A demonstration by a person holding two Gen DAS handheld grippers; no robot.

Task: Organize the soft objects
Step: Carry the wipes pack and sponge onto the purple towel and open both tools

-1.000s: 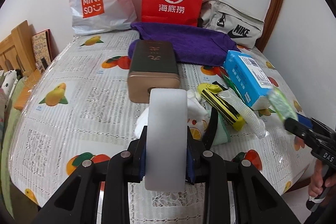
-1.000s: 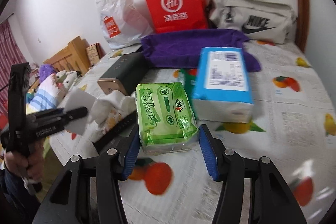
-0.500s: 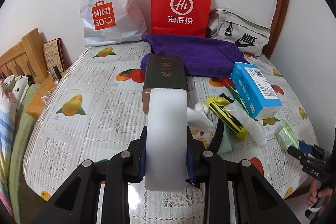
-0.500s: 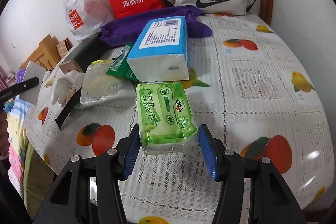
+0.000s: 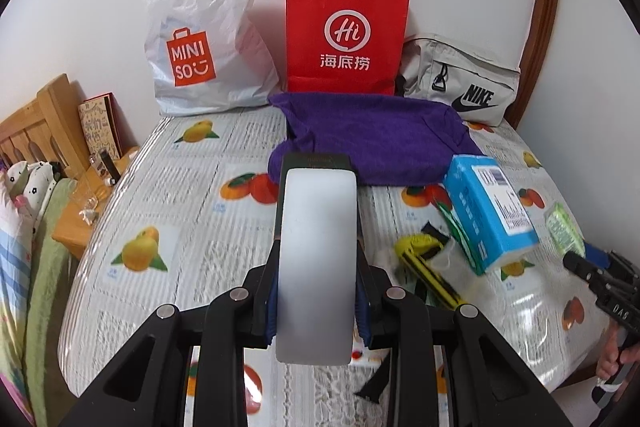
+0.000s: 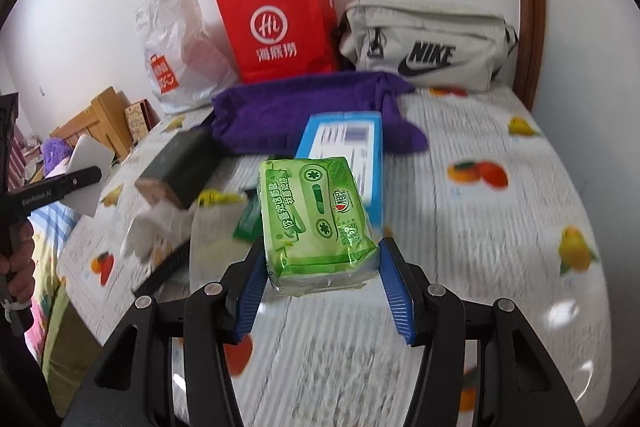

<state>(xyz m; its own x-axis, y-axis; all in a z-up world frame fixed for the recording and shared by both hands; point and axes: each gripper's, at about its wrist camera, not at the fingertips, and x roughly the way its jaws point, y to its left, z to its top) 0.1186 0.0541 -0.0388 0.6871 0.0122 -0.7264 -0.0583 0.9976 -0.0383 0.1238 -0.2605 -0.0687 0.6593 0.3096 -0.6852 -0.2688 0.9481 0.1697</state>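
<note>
Two loads, one per tool. Left gripper is clamped narrow on a white foam block, whose long axis runs straight ahead along the fingers, lifted above the table. Right gripper pinches a green tissue pack across its near end; the pack's length likewise points forward, slightly tilted. Ahead of the right tongs, just beyond the pack: the blue tissue box, then the purple towel. Judgement: the right hand sits nearer that soft pile, so placement likely goes forward from there.
</note>
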